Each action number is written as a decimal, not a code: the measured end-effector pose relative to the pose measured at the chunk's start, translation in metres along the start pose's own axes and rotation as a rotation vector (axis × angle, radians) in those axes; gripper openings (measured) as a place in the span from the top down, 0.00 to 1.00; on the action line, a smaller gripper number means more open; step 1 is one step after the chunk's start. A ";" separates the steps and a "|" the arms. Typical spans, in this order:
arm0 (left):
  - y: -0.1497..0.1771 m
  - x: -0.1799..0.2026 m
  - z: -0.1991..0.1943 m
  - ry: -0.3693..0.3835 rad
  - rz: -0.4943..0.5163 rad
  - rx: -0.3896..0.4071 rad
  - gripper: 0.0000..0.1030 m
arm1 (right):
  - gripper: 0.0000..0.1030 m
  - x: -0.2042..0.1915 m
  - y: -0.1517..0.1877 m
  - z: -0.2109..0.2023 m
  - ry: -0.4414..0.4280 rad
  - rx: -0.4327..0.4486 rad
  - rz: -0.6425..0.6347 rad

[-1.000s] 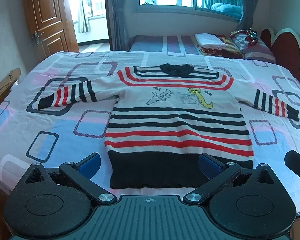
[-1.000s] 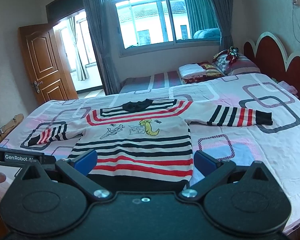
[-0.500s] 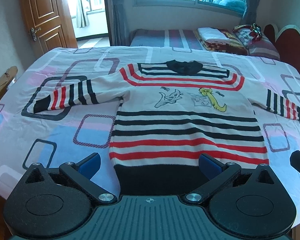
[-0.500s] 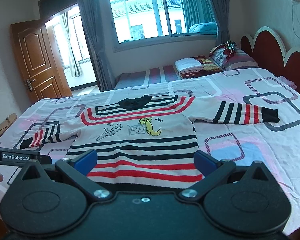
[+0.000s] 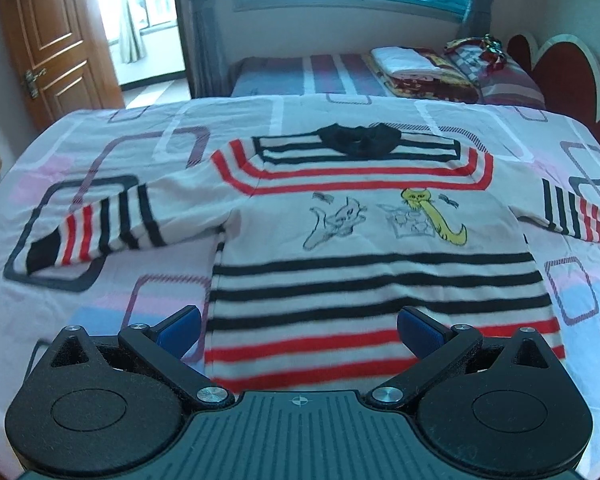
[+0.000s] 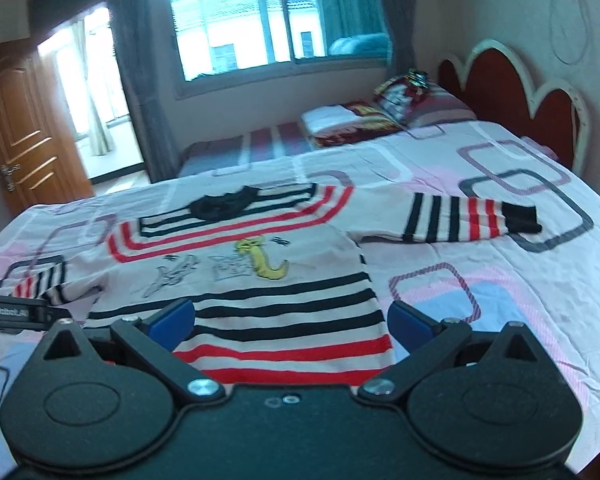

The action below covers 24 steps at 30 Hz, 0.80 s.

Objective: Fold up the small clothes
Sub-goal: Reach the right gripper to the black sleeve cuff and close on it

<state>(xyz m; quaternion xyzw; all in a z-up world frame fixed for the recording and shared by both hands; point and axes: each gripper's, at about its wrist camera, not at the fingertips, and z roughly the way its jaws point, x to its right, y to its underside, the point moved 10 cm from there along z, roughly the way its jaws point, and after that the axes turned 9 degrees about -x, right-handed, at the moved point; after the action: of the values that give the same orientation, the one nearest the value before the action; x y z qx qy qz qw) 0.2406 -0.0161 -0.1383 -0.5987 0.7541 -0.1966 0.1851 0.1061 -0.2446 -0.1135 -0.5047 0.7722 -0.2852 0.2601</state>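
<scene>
A small striped sweater (image 5: 372, 240) lies flat on the bed, front up, with a black collar, cartoon drawings and both sleeves spread out. My left gripper (image 5: 299, 330) hangs open above the sweater's lower left part, with nothing between its blue pads. My right gripper (image 6: 290, 322) is open too, over the sweater (image 6: 260, 280) near its lower right edge. The sweater's right sleeve (image 6: 468, 218) stretches across the sheet, and the left sleeve (image 5: 96, 228) lies out to the left. The black hem is hidden behind both gripper bodies.
The bed (image 5: 100, 296) has a white sheet printed with pink, blue and grey rectangles. Folded bedding and pillows (image 6: 384, 116) sit on a second bed under the window. A red headboard (image 6: 512, 84) stands at the right, a wooden door (image 5: 52, 40) at the left.
Both grippers have moved forward over the sweater, so it looks larger and its black hem has slid out of sight beneath them. Both stay open.
</scene>
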 end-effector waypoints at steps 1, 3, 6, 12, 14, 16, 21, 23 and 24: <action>-0.004 0.002 0.005 0.007 0.005 -0.003 0.00 | 0.01 0.004 -0.001 0.003 0.006 0.001 0.016; -0.012 0.006 0.015 0.021 0.009 -0.011 0.00 | 0.01 0.013 -0.005 0.010 0.034 0.001 0.048; -0.024 0.016 0.027 0.028 0.008 -0.009 0.00 | 0.01 0.027 -0.011 0.018 0.061 0.009 0.073; -0.047 0.053 0.058 0.036 0.021 -0.019 0.00 | 0.03 0.066 -0.033 0.040 0.116 0.022 0.094; -0.056 0.070 0.070 0.045 0.014 -0.028 0.00 | 0.06 0.080 -0.040 0.053 0.114 0.018 0.101; -0.063 0.084 0.082 0.037 0.006 -0.040 0.00 | 0.10 0.098 -0.047 0.069 0.114 0.006 0.109; -0.086 0.119 0.111 0.028 -0.015 -0.048 0.00 | 0.19 0.144 -0.064 0.113 0.120 -0.042 0.130; -0.094 0.130 0.123 0.021 -0.025 -0.053 0.00 | 0.19 0.163 -0.071 0.128 0.130 -0.056 0.136; -0.097 0.134 0.130 0.013 -0.032 -0.053 0.00 | 0.19 0.173 -0.074 0.134 0.141 -0.062 0.142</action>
<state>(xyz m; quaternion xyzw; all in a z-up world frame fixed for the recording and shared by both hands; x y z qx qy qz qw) 0.3594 -0.1770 -0.2045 -0.6143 0.7504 -0.1833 0.1611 0.1843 -0.4532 -0.1754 -0.4354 0.8308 -0.2767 0.2087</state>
